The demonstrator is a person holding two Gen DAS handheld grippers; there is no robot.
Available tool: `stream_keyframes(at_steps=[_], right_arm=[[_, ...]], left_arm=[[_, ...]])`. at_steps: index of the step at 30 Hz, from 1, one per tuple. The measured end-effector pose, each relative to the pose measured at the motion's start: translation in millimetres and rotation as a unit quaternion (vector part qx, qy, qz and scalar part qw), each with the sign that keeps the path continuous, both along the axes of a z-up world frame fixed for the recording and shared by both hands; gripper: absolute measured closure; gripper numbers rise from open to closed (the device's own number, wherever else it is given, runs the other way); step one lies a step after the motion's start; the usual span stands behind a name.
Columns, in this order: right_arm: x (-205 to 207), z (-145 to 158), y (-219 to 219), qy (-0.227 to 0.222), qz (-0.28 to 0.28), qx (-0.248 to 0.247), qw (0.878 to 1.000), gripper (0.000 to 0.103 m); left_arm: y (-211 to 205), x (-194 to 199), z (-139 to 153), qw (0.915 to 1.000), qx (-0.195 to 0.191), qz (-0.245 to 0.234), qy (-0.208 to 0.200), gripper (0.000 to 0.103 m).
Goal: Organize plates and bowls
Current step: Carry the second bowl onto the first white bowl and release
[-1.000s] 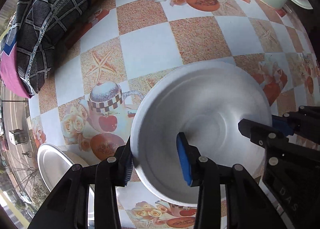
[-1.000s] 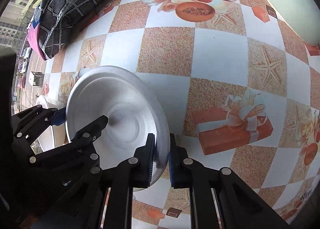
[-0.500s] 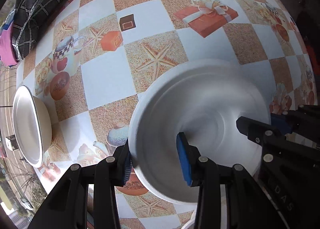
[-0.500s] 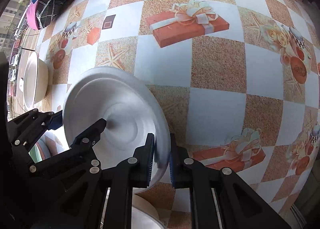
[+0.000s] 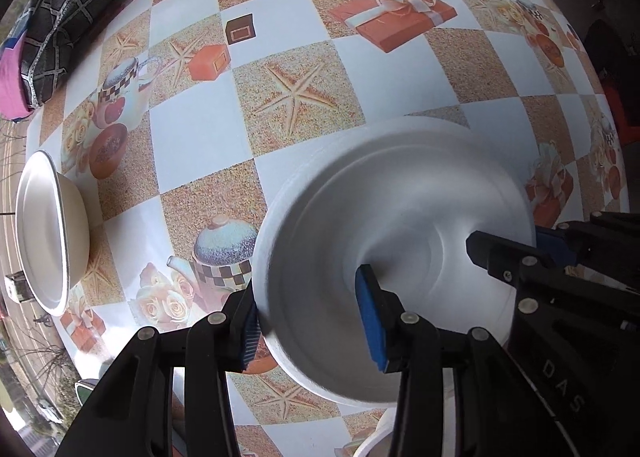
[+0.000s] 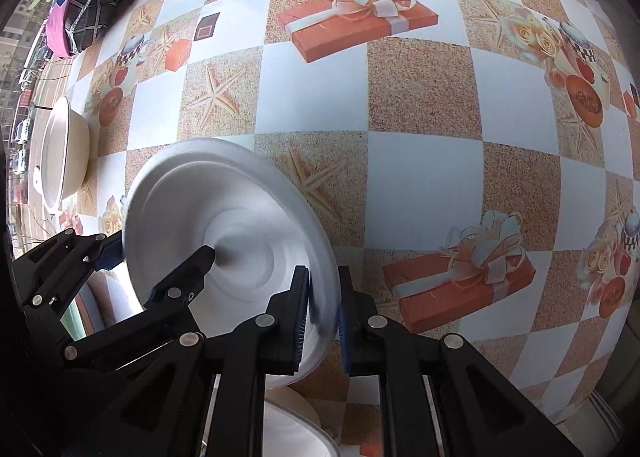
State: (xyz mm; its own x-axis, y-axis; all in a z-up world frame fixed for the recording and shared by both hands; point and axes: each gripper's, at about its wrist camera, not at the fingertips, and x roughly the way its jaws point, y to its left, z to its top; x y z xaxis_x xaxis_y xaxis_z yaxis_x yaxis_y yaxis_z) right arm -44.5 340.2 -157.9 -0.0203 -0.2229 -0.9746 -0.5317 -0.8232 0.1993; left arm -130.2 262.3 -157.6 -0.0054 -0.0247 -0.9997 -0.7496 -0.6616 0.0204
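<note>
White plate point(image 5: 400, 257): opposite rims clamped by left gripper point(image 5: 312, 321) and right gripper point(image 6: 324, 313) fingers, above bench point(image 6: 420, 177).

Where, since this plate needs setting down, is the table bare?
Bare: the checked tablecloth right of and beyond the held white foam plate. Crowded: the left edge with the white bowl, and the near edge with another white dish.

The white plate point(image 5: 400, 217) looks matt and faintly grainy, like foam or pressed pulp. Left of the plate, the bowl point(image 5: 52, 233) has a smoother, slightly glossy glazed look. The worktop point(image 6: 420, 185) wears a smooth printed covering with a soft sheen. Each tool, left tool point(image 5: 316, 321) and right tool point(image 6: 324, 321), is matt black plastic with ribbed blue pads point(image 5: 370, 313).
</note>
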Motion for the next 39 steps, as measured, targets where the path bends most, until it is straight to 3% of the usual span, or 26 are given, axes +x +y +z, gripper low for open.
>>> stream_keyframes(at_steps=[7, 15, 21, 30, 39], right_arm=[[12, 3, -12, -0.012, 0.001, 0.001, 1.0, 0.089], [14, 44, -19, 0.019, 0.009, 0.011, 1.0, 0.088], [41, 71, -34, 0.019, 0.021, 0.008, 1.0, 0.087], [99, 59, -59, -0.023, 0.001, -0.014, 1.0, 0.087], [110, 47, -63, -0.044, -0.012, -0.021, 0.999, 0.087]], left_arm=[[-29, 35, 6, 0.9995, 0.018, 0.022, -0.014, 0.058], [-47, 40, 55, 0.9991, 0.036, 0.011, 0.02, 0.057], [-56, 68, 82, 0.9985, 0.049, -0.016, 0.022, 0.054], [-64, 120, 67, 0.9957, 0.024, -0.087, -0.022, 0.053], [-64, 122, 52, 0.9935, 0.019, -0.094, -0.061, 0.051]])
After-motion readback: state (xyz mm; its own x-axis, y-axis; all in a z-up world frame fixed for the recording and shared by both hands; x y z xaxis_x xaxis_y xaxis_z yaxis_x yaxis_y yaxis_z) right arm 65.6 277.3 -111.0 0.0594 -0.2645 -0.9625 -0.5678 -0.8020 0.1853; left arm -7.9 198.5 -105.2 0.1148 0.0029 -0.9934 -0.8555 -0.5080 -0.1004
